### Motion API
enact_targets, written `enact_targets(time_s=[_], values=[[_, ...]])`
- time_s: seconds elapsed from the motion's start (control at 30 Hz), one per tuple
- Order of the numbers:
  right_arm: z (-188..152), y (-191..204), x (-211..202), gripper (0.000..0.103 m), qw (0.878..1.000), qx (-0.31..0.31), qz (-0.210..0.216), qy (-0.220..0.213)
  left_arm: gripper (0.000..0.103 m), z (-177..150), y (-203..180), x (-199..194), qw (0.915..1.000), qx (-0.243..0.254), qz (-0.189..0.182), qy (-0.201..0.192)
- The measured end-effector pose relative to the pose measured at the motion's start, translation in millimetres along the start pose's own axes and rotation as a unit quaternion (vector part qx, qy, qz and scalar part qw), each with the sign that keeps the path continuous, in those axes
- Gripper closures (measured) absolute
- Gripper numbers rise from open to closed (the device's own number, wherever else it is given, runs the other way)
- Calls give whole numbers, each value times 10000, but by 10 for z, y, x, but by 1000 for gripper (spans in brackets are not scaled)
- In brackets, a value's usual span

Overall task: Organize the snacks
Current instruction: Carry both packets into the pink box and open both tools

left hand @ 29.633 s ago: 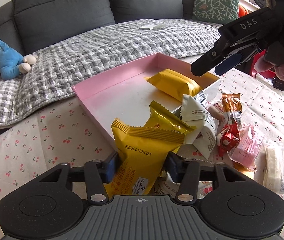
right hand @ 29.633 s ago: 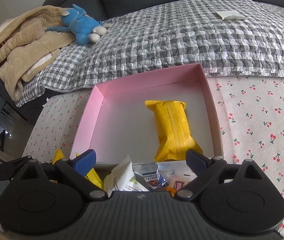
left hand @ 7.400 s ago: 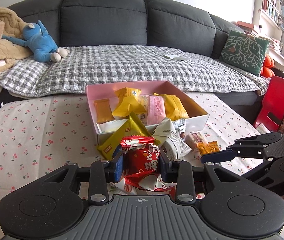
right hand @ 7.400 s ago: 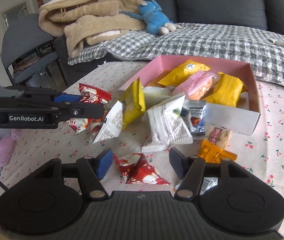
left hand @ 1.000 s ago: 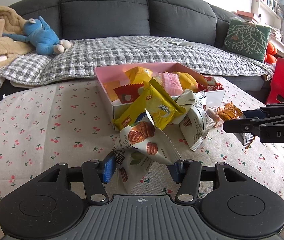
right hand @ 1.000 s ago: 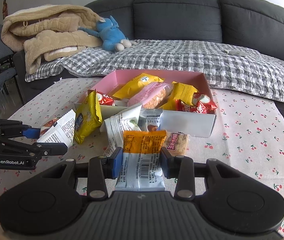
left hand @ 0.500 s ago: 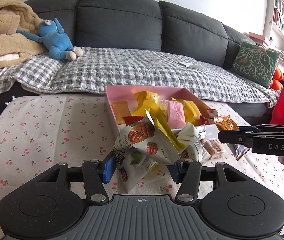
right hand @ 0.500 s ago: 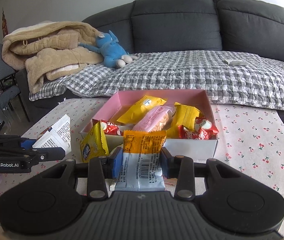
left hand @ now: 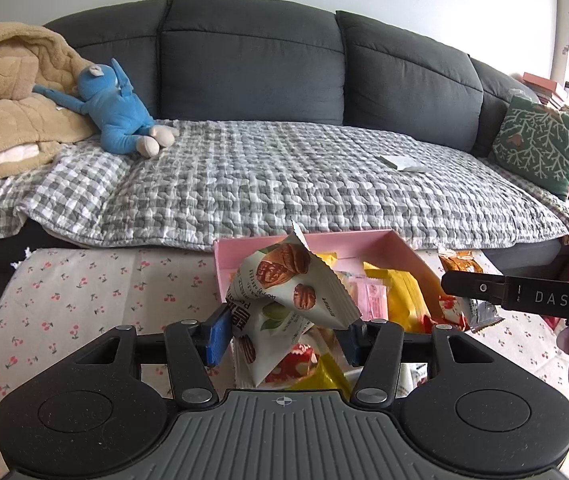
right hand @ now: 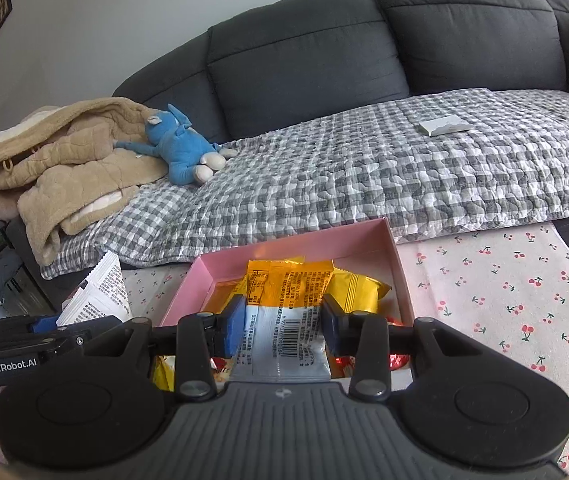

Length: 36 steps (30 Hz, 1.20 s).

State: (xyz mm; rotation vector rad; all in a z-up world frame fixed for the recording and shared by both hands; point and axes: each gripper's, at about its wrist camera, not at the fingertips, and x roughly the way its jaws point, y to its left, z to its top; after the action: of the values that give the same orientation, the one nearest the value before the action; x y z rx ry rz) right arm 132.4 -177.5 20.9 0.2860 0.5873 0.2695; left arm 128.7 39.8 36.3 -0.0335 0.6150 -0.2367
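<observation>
The left gripper (left hand: 286,334) is clamping one white nut packet (left hand: 284,300), tilted down above the near edge of the single pink box (right hand: 398,276). The right gripper (right hand: 280,326) is pinching one orange-and-silver packet (right hand: 284,320) over it.

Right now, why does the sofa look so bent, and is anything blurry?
Left wrist view: the fisheye lens bows the sofa; even daylight, everything sharp. Right wrist view: the sofa tilts and curves, corners go dark, no glare.
</observation>
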Motion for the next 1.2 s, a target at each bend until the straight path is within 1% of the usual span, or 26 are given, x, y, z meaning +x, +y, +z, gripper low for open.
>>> enact_targets(time_s=[0.13, 0.23, 0.33, 0.43, 0.6, 0.83, 0.93, 1.0, 1.03, 1.1, 1.13, 1.2], values=[[137, -60, 138, 67, 9999, 55, -109, 77, 50, 167, 22, 287, 9995, -188, 50, 268], [237, -143, 247, 67, 9997, 107, -188, 148, 50, 218, 60, 509, 9985, -340, 108, 413], [302, -217, 390, 67, 9993, 224, -187, 246, 50, 243, 67, 699, 9979, -387, 209, 481], [324, -267, 543, 67, 9990, 320, -88, 298, 50, 267, 72, 858, 9973, -451, 192, 546], [322, -289, 726, 67, 9988, 151, -203, 425, 50, 237, 38, 1099, 9968, -332, 307, 652], [373, -333, 841, 66, 9991, 119, -167, 380, 50, 220, 118, 1269, 9958, -536, 282, 686], [376, -352, 886, 62, 9991, 185, -213, 304, 48, 214, 146, 1308, 9955, -643, 328, 615], [375, -371, 912, 38, 9991, 248, -219, 282, 44, 212, 149, 1326, 9956, -652, 295, 606], [372, -381, 917, 36, 9990, 281, -203, 277, 40, 212, 146, 1330, 9958, -643, 266, 598], [370, -391, 925, 37, 9989, 303, -202, 299, 34, 212, 133, 1326, 9963, -603, 264, 560], [369, -393, 926, 36, 9988, 307, -213, 307, 29, 215, 125, 1319, 9965, -579, 292, 534], [365, -397, 907, 34, 9988, 304, -231, 317, 27, 223, 117, 1299, 9971, -516, 292, 486]])
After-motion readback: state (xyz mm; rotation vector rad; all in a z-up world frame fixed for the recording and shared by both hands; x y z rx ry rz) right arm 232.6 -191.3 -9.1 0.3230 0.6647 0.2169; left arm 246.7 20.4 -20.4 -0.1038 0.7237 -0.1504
